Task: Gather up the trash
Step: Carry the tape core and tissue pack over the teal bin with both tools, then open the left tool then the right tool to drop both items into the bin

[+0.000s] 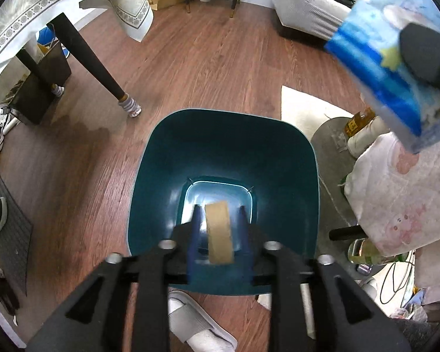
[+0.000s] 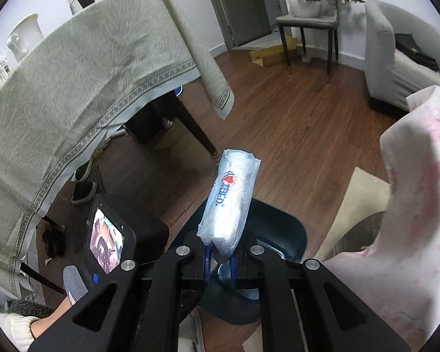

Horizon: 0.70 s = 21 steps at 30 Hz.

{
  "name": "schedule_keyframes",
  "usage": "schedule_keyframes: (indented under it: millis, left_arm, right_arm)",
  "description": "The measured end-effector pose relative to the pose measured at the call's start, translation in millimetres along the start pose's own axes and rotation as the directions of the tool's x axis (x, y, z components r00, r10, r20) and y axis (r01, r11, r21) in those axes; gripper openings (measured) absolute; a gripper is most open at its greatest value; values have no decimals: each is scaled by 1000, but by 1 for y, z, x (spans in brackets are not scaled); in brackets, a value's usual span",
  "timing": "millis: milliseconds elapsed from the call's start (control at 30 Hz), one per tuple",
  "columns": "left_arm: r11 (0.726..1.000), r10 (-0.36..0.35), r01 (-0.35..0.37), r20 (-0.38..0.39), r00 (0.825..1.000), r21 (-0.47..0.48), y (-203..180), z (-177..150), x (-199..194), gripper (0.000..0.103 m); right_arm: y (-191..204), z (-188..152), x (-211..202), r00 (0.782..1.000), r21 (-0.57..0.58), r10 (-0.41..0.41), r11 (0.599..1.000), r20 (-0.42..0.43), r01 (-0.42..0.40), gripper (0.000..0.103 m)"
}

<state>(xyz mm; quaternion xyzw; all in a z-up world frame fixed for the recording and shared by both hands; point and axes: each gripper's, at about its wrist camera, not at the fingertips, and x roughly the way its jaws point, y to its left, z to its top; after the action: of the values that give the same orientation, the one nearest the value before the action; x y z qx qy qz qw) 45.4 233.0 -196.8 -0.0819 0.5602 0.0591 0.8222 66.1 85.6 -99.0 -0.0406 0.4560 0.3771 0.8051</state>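
The left gripper (image 1: 218,234) hangs over the teal bin (image 1: 149,176), its jaws released, so the cardboard roll (image 1: 219,231) between them can fall inside. The right gripper (image 2: 220,259) clenches a tissue pack (image 2: 230,199) near the bin, probably next.

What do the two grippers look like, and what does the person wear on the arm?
Both are alike: the left gripper and right gripper have black angular link arms with silver round bolts and thin blue fingers. The left one carries a small screen. A cream knitted sleeve covers the arm.
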Motion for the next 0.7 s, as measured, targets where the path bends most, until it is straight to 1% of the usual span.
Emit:
schedule_keyframes:
  millis: [200,300,367,500,700]
  left_arm:
    - [999,-1,2,29,1000,-33,13,0,-9,48]
    - [999,3,0,69,998,-38,16,2,-25,53]
    - [999,-8,12,99,995,-41,19,3,-39,54]
    - [999,-16,24,169,985,-41,23,5,-67,55]
    - [1000,7,-2,262,965,-18,25,6,-101,53]
  right_arm:
    - [-3,-3,14,1000,5,0,1000,-22,0,10]
    - [-3,-7,23,999,4,-1,1000,-38,1,10]
    - [-3,-9,28,999,-3,-1,1000,-47,0,10]
    - [-4,-15,41,997,-7,-12,1000,-70,12,9]
    - [-3,-23,64,994,-4,-15,1000,-107,15,10]
